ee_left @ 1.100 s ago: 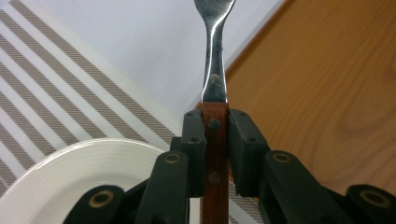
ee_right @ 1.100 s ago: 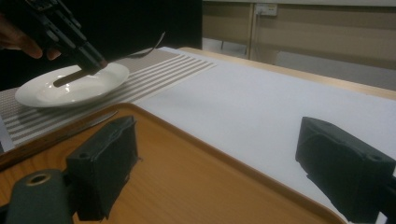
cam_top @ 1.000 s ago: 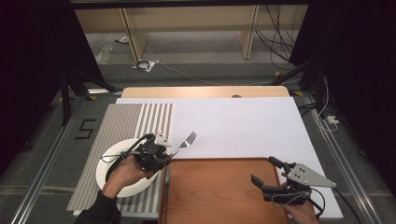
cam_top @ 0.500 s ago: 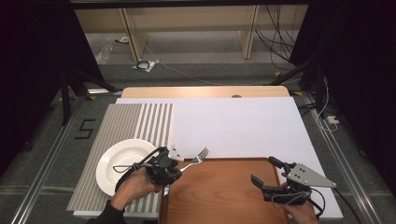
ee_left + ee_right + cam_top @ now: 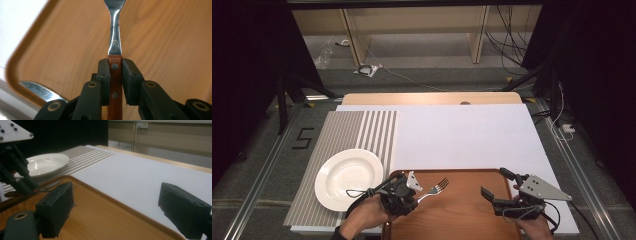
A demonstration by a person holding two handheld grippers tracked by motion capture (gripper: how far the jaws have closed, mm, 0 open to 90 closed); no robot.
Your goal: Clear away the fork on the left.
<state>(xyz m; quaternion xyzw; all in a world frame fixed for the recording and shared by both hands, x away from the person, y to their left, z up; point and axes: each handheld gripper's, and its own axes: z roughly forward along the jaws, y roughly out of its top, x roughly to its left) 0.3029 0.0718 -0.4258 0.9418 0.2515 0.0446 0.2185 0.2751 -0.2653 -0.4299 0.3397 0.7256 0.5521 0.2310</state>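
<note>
Big white table cover stretching across the scene, and on its near edge sits the wooden tray — that is where the action is. To the left, the striped placemat carries the white plate, lying just beside the tray's left rim. Now the left gripper hangs over the tray's near-left corner with its jaws pinched tight on the wooden handle of the fork, tines pointing out over the tray floor toward the middle. From the left gripper view the handle sits square between the two pads, steel neck running straight ahead, and a serrated knife lies at the tray's rim, below and to the left. By my reading the fork is picked up and carried over the tray, so the lift looks done; what remains is lowering it and letting go. The right gripper waits over the tray's right side, jaws spread wide with nothing between them. Room to move? Plenty — the tray's middle is bare wood, so the fork has a free landing zone. The things to watch are the raised rim close by the left hand and that knife beside it; the plate is near enough to clip on a careless swing back.
</note>
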